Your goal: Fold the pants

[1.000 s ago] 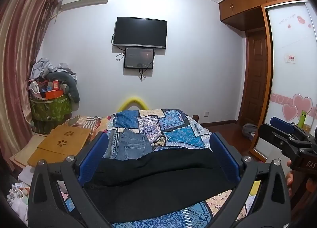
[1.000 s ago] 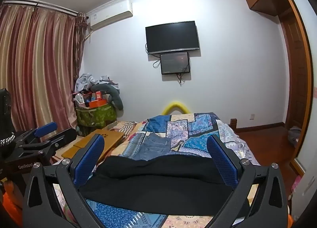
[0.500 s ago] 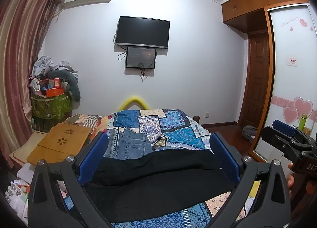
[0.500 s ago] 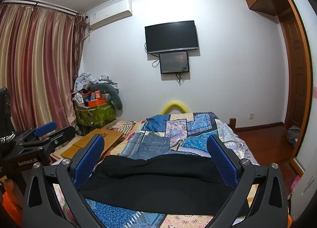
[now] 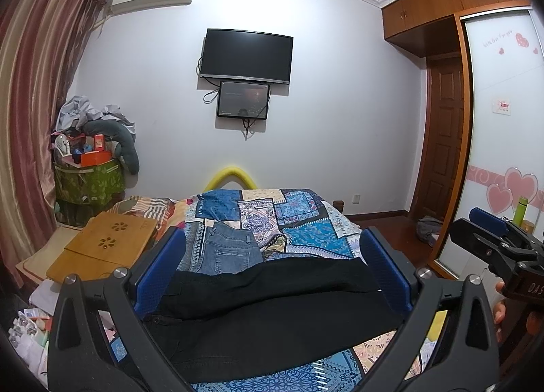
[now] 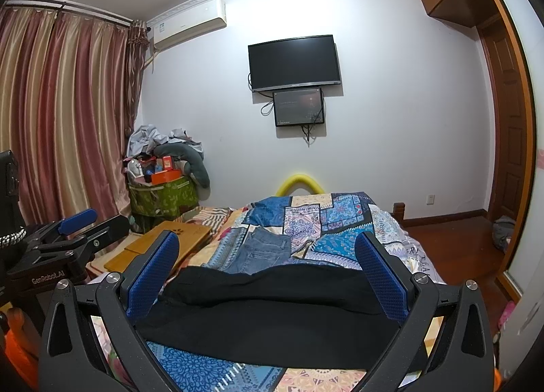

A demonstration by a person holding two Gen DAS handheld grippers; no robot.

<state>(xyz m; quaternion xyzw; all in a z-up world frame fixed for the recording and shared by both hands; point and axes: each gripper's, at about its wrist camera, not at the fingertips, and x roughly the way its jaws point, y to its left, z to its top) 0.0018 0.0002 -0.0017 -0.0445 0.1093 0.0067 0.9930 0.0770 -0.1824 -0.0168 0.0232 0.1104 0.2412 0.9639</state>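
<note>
Your left gripper (image 5: 272,269) hangs above the near end of the bed with its blue fingers (image 5: 159,273) spread wide and nothing between them. Your right gripper (image 6: 268,276) is held the same way, fingers (image 6: 380,276) wide apart and empty. Each gripper shows at the edge of the other's view, so the two sit side by side with a gap between them.

The black pants (image 5: 272,317) lie across the patchwork bedspread (image 5: 306,218), stretched left to right below both grippers, with one layer lapped over the other along the far edge. Just beyond them, folded jeans (image 5: 231,249) rest on the bedspread, their near edge tucked behind the black cloth. The far half of the bed is bare cover up to a yellow curved rail (image 5: 231,176).

To the left, a wooden lap desk (image 5: 108,245) sits beside the bed; to the right is open wooden floor (image 6: 469,245). A television (image 5: 246,55) hangs on the white wall ahead.
</note>
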